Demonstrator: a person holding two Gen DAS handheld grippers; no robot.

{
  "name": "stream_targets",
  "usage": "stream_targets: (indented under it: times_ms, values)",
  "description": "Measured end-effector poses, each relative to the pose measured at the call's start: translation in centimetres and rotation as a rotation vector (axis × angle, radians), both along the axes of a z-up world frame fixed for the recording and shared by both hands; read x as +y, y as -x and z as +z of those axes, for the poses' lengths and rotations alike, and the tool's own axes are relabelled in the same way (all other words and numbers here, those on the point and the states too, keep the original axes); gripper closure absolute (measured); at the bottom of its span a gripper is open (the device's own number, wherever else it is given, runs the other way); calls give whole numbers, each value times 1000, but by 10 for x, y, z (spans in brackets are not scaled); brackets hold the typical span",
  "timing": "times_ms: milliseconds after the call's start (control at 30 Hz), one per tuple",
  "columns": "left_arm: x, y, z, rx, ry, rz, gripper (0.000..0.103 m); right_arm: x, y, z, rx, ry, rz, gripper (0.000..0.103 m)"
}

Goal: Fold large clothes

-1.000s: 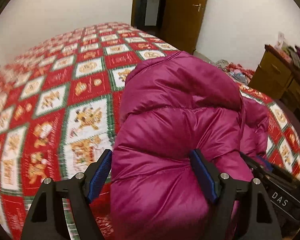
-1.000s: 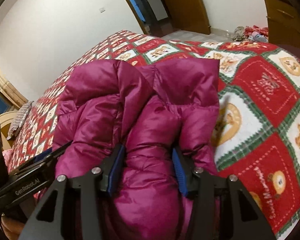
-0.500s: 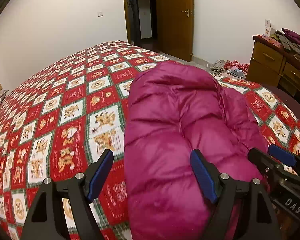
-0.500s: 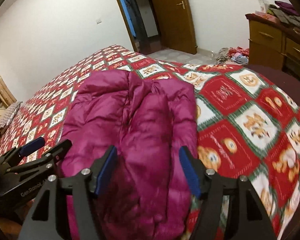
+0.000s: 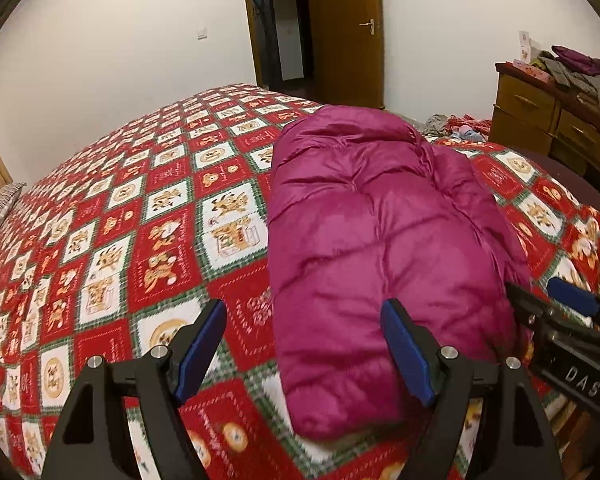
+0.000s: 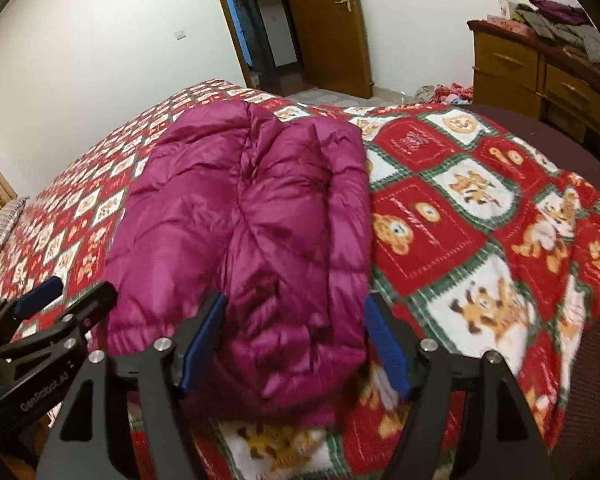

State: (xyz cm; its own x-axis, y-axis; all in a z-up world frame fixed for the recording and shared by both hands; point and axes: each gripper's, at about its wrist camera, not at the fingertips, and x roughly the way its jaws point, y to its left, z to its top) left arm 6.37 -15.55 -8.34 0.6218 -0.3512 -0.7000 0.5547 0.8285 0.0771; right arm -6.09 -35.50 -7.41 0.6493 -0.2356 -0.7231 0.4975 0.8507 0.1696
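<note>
Since both grippers are spread wide and holding nothing, I'd say the fold itself is basically finished and this is the let-go/check step. One shiny magenta quilted puffer jacket (image 5: 380, 248) sits as a compact folded bundle on the red, white and green teddy-bear patchwork bedspread (image 5: 112, 240), close to the near edge of the bed.

The left gripper (image 5: 306, 354) hangs just off the bundle's near left corner. Its right blue-padded finger (image 5: 406, 356) overlaps the fabric in view, but I can't tell if it actually touches, and its left one is over bare bedspread. The right gripper (image 6: 296, 344) straddles the bundle's near right end with its jaws wide apart, pads on either side of the puffy edge, not pinching it.

My guess for the next move: either press the bundle flatter, since puffy down tends to spring back up, or back off and call it done. If another fold is wanted, each gripper needs to close on a near corner first.

Count: one jacket, two grippers, one bed. There's also one wooden dresser (image 5: 540, 120) at the right with a pile of other clothes (image 5: 576, 70) on top (can't count those), and one brown wooden door (image 5: 346, 36) at the back.
</note>
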Motion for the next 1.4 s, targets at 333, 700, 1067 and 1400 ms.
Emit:
stream_targets:
  times_ms: [333, 700, 1067, 1400]
  values:
    - [11, 13, -6, 33, -13, 16, 23, 18, 16, -2, 19, 47, -14, 22]
    - [23, 34, -9, 51, -23, 5, 23, 29, 37, -10, 62, 52, -20, 16]
    - [51, 54, -10, 126, -20, 12, 23, 52, 55, -3, 95, 37, 4, 15]
    - [75, 85, -7, 129, -19, -5, 23, 63, 90, 8, 79, -40, -12, 11]
